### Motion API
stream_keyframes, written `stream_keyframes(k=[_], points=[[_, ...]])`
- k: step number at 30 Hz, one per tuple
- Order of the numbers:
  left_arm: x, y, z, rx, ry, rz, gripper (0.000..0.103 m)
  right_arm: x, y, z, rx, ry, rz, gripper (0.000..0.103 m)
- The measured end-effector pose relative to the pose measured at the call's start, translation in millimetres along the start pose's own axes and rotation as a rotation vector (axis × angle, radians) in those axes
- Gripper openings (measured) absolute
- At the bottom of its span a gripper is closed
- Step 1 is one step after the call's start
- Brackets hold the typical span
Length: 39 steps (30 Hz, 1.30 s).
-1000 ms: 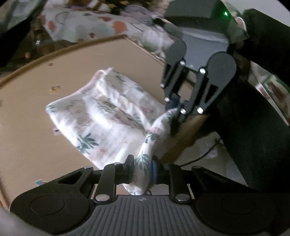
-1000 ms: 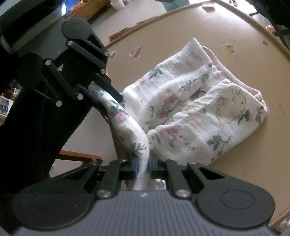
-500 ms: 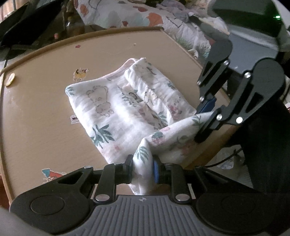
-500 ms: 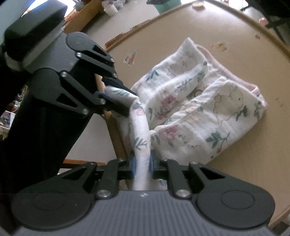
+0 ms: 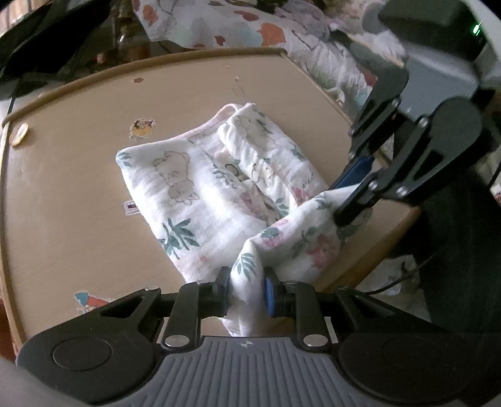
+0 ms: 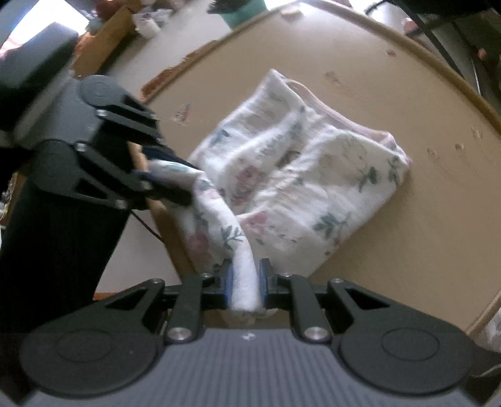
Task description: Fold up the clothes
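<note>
A white garment with floral and bear prints (image 5: 200, 188) lies partly folded on the tan round-edged table (image 5: 62, 203). Its near edge is lifted off the table at the table's front edge. My left gripper (image 5: 247, 291) is shut on one corner of that edge. My right gripper (image 5: 350, 200) shows at the right of the left wrist view, shut on the other corner. In the right wrist view the garment (image 6: 300, 175) spreads over the table (image 6: 438, 219), my right gripper (image 6: 245, 285) pinches a rolled bit of cloth, and my left gripper (image 6: 169, 184) holds cloth at the left.
A patterned bedspread (image 5: 250, 28) lies beyond the table. Stickers (image 5: 142, 128) and a coin-like disc (image 5: 20, 134) sit on the tabletop at the left. A teal pot (image 6: 244, 12) and floor clutter lie past the table's far rim. A cable (image 5: 407, 272) hangs below.
Both grippers have carried the held edge forward over the table, and the lifted cloth between them has stretched wider. The right wrist view is now blurred by motion.
</note>
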State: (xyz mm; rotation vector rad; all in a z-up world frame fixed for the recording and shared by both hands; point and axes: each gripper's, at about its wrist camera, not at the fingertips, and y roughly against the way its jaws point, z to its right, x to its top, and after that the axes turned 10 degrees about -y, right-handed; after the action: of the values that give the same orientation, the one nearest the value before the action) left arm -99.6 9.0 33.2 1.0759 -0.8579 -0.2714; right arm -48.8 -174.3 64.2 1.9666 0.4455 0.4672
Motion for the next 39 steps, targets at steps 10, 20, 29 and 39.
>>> stream_keyframes(k=[10, 20, 29, 39], points=[[-21, 17, -15, 0.061, 0.096, 0.034, 0.037, 7, -5, 7, -0.02, -0.045, -0.014, 0.016], [-7, 59, 22, 0.123, -0.044, 0.165, 0.036, 10, -2, 20, 0.006, -0.105, -0.008, 0.016], [-4, 14, 39, 0.13, -0.069, 0.081, 0.036, 8, 8, 28, 0.012, -0.115, 0.004, 0.016], [-7, -6, 21, 0.138, 0.074, 0.092, 0.036, -10, 23, 27, 0.033, -0.116, 0.089, 0.017]])
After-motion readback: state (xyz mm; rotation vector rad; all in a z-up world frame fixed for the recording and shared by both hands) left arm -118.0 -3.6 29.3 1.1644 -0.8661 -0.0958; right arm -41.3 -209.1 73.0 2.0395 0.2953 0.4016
